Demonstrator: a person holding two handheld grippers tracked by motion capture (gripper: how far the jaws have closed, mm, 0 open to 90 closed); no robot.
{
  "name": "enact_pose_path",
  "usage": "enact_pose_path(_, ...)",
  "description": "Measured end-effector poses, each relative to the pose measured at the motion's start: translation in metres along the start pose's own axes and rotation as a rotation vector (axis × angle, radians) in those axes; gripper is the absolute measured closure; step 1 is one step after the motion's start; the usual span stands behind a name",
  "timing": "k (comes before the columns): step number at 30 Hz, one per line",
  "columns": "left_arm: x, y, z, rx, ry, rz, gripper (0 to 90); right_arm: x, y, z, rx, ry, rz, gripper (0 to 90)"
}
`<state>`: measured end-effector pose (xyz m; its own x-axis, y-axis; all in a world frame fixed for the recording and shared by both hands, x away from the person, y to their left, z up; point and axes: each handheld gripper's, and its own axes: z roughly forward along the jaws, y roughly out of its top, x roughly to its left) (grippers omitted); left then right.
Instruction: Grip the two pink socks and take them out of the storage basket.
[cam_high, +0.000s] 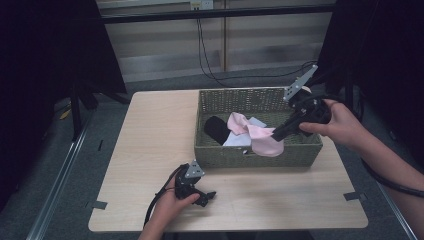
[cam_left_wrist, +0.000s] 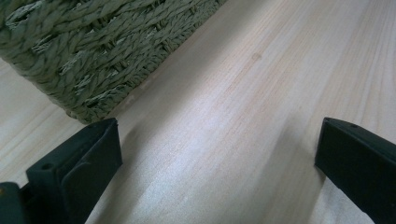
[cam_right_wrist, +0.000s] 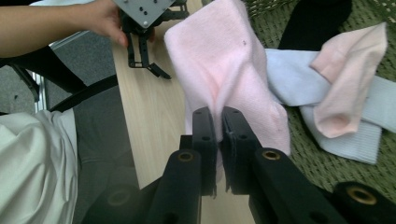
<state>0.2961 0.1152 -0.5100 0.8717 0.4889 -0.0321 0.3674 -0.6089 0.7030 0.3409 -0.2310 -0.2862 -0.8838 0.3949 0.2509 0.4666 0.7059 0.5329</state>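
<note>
Step in hand, by the look of it: lifting a pink sock (cam_high: 265, 141) out of the basket (cam_high: 210, 152) and over its near wall.

Right hand-held gripper (cam_high: 278, 133) clamped shut on the pink sock, jaws nearly together with a fold of cloth pinched between them. Sock draped across the near rim, at about 5 o'clock of the basket, part inside and part hanging outside. In the right gripper view, same sock (cam_right_wrist: 224, 74) hanging from the right hand-held gripper (cam_right_wrist: 218, 122), bunched at the pinch.

Left hand-held gripper (cam_high: 209, 196) low over the tabletop (cam_high: 150, 150) at 6 o'clock of the basket, just beside the near wall, jaws wide apart with nothing between them. In the left gripper view, bare wood between the jaws and woven wall (cam_left_wrist: 93, 51) at 11 o'clock.

Remaining in the basket: a second pink sock (cam_high: 237, 122), a blue sock (cam_high: 237, 141) under it, a black sock (cam_high: 216, 129) at 9 o'clock of those.

To do this well: keep the pinch firm, since only a thin fold is held. Lift high enough for the hanging end to pass the rim without snagging the weave. Watch the blue sock, lying close and apt to be dragged along. Bring the sock toward 6 o'clock onto bare tabletop near the waiting left hand-held gripper. Release only once the cloth rests flat.
</note>
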Motion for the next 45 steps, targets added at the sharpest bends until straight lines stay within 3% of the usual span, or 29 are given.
enact_pose_path(23,0.0,0.0,0.0,0.004,-0.001,0.006,0.0,0.007,-0.025,0.06,0.046,0.051,-0.018,84.0)
enact_pose_path(45,0.0,0.0,0.0,0.005,-0.001,0.006,0.0,0.012,-0.036,0.105,0.076,0.047,-0.032,83.5)
